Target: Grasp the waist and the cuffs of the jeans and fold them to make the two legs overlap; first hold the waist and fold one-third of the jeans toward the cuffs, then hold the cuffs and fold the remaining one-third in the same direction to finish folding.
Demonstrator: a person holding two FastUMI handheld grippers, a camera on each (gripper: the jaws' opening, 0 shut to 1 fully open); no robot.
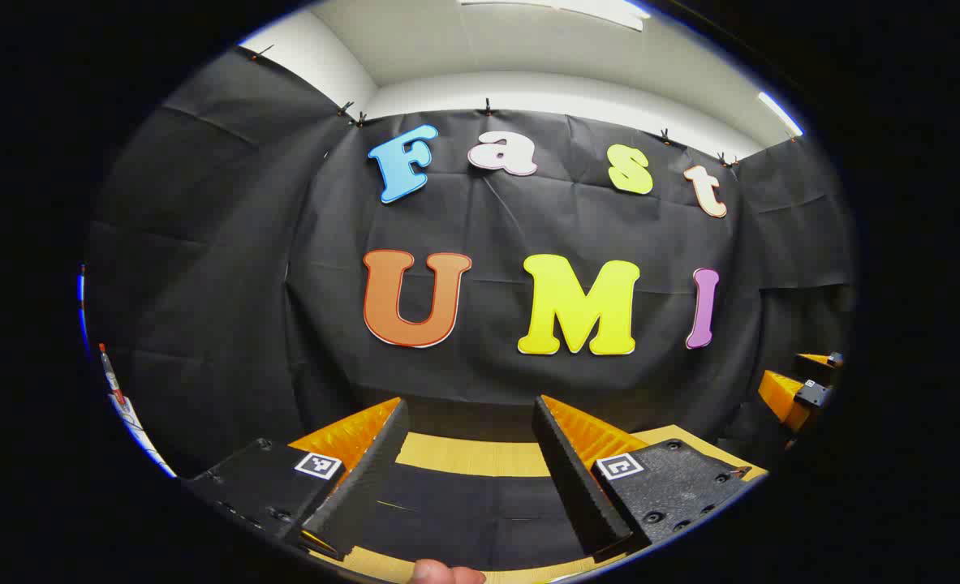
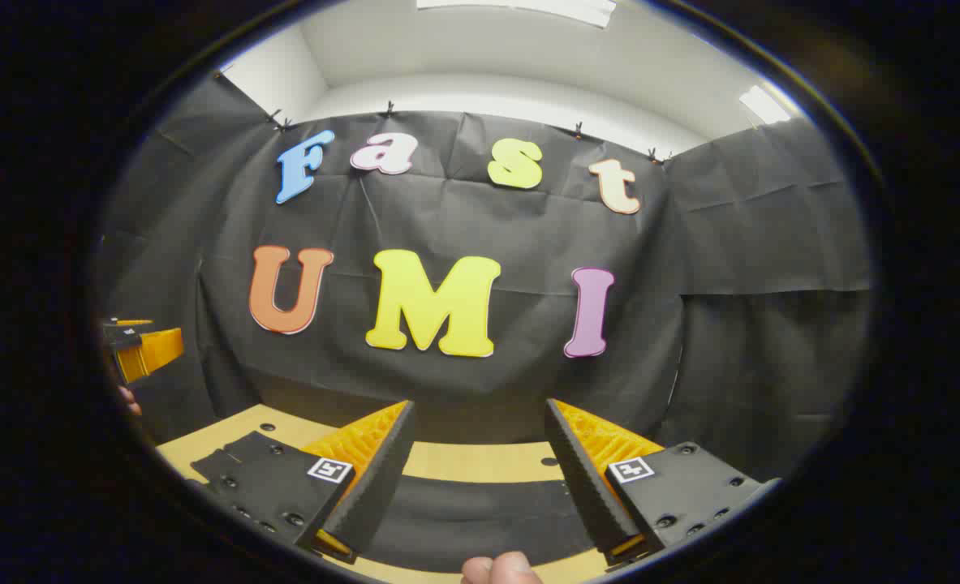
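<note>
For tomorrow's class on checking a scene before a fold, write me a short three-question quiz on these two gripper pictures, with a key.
1. True or false: the left gripper is shut on the jeans.
2. The jeans lie on: A) a wooden table; B) a chair; C) the floor.
3. Fill in: above the jeans, the right gripper is held ____ (open or shut).
Key: 1 false; 2 A; 3 open.
</note>
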